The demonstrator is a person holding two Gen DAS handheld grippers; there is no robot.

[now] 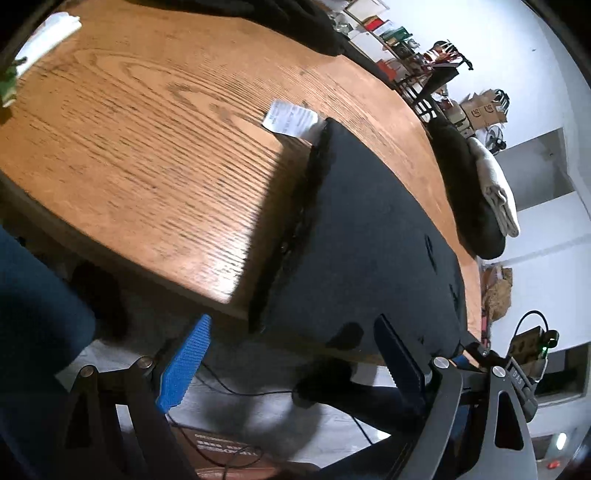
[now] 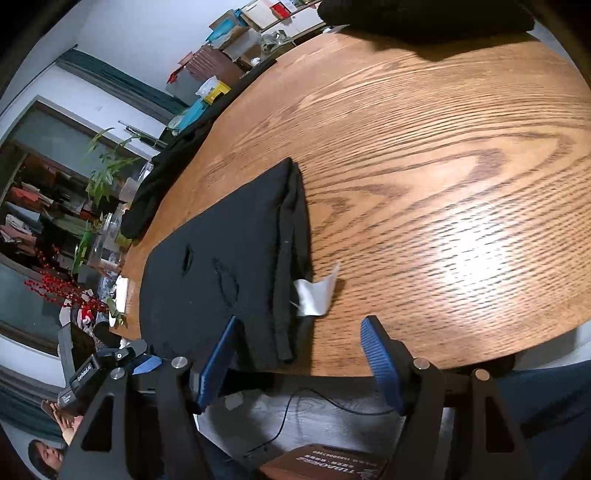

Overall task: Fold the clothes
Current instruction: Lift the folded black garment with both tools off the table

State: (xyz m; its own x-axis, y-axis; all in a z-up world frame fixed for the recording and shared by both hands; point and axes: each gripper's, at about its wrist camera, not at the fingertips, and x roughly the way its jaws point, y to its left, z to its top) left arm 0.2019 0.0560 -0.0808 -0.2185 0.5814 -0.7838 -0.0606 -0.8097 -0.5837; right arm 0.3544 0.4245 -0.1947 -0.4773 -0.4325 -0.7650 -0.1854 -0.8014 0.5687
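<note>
Ribbed blue pads (image 2: 380,362) of the right gripper (image 2: 299,354) gape empty; left gripper (image 1: 291,354) likewise wide; flat black garment (image 2: 221,258) on grained oak table (image 2: 443,166).

My left gripper (image 1: 291,354) is a black frame of flat linkage arms pinned with round silver screws, carrying two long ribbed pads, one bright blue (image 1: 184,363) and one in shadow, dark navy. My right gripper (image 2: 301,354) has the same black arms, silver screw heads and blue ribbed pads (image 2: 380,363). I wear dark blue clothing (image 1: 33,314).

White walls (image 1: 517,33), cluttered shelves (image 2: 44,206)
</note>
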